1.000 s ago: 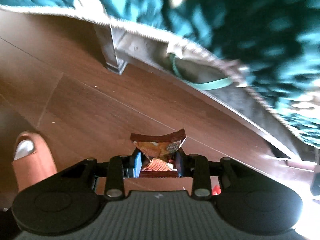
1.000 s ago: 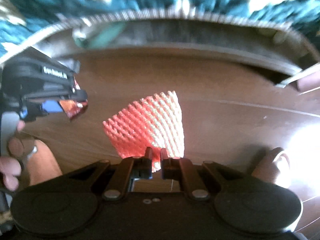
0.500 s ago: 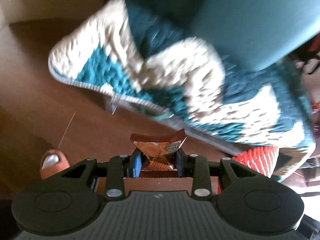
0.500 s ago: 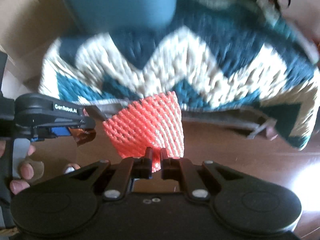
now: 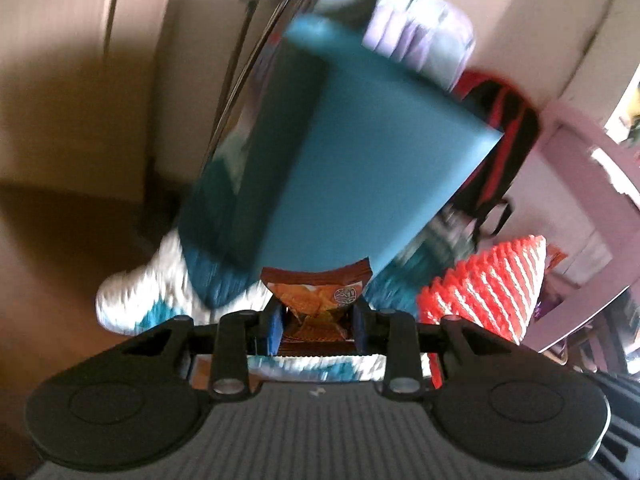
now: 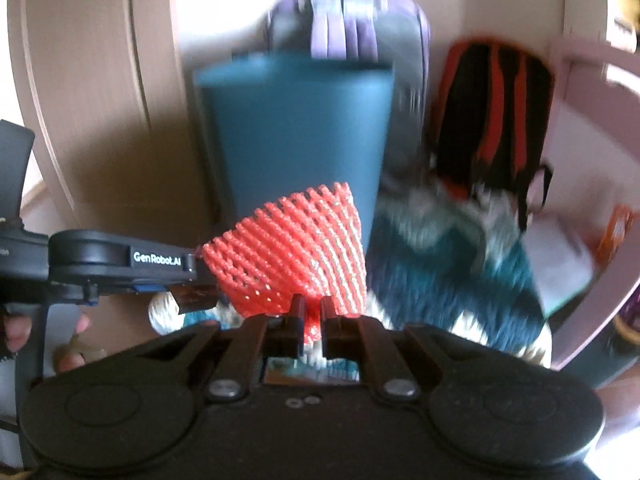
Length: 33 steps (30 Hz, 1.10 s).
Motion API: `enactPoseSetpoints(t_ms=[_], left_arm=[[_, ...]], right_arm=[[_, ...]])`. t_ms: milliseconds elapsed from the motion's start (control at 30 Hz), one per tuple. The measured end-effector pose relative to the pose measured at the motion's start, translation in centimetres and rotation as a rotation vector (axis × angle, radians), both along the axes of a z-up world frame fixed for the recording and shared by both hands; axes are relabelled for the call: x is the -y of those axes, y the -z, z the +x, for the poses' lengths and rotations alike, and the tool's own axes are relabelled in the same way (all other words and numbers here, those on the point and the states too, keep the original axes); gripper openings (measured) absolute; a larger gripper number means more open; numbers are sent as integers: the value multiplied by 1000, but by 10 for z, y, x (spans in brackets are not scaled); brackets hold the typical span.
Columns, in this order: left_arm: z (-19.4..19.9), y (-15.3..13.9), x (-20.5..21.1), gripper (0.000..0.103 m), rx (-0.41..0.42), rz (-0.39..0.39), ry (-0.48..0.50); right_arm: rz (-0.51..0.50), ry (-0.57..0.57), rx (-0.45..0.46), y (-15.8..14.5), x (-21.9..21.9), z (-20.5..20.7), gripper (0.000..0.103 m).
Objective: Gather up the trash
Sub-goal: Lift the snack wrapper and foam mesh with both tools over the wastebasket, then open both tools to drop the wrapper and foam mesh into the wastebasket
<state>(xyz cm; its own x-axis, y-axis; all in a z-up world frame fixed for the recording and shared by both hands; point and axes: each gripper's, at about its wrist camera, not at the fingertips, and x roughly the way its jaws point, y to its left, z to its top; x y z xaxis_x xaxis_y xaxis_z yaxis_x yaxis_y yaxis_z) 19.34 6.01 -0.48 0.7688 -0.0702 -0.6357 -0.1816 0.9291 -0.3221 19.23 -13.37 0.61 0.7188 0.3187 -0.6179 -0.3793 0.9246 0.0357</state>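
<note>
1. Wardrobe doors [image 6: 92, 92], pale wood: I log them along the left of the right wrist view, blurred.

2. Teal bin [image 6: 296, 136]: centre of the right wrist view; in the left wrist view it fills the middle, tilted [image 5: 360, 168].

3. Zigzag blanket [image 6: 452, 276], teal and white: lower right of centre in the right wrist view, badly blurred.

4. Purple bag [image 6: 344, 20]: top centre, behind the bin's rim.

5. Black-and-red backpack [image 6: 496, 120]: upper right, beside the bin.

6. Red foam net [image 6: 292, 256]: my task item, centre of the right wrist view, in front of the bin's lower part. It also shows lower right in the left wrist view [image 5: 484, 292].

7. Snack wrapper [image 5: 316, 296], brown and orange: my second task item, lower centre of the left wrist view, below the bin.

8. Right gripper [image 6: 310, 316]: jaws nearly together, pinching the net's lower edge.

9. Left gripper [image 5: 316, 328]: jaws partly closed, clamping the wrapper on both sides. Its side appears at the left edge of the right wrist view [image 6: 120, 260], with the hand [image 6: 16, 328] below, partly hidden.
</note>
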Motion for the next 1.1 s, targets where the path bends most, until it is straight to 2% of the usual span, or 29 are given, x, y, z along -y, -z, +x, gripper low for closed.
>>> enactPoseSetpoints(t_ms=[267, 400, 533, 733, 1100], left_arm=[[15, -90, 2, 33, 164, 54, 30], [33, -121, -1, 33, 226, 78, 46], [63, -139, -7, 33, 240, 110, 40], [110, -144, -8, 33, 224, 145, 61], [178, -106, -1, 33, 98, 195, 95]], right_arm=[[56, 9, 156, -80, -1, 16, 6], [83, 25, 209, -113, -3, 34, 6], [141, 44, 201, -128, -7, 62, 6], [169, 55, 181, -134, -17, 103, 6], [123, 62, 72, -103, -30, 172, 6]])
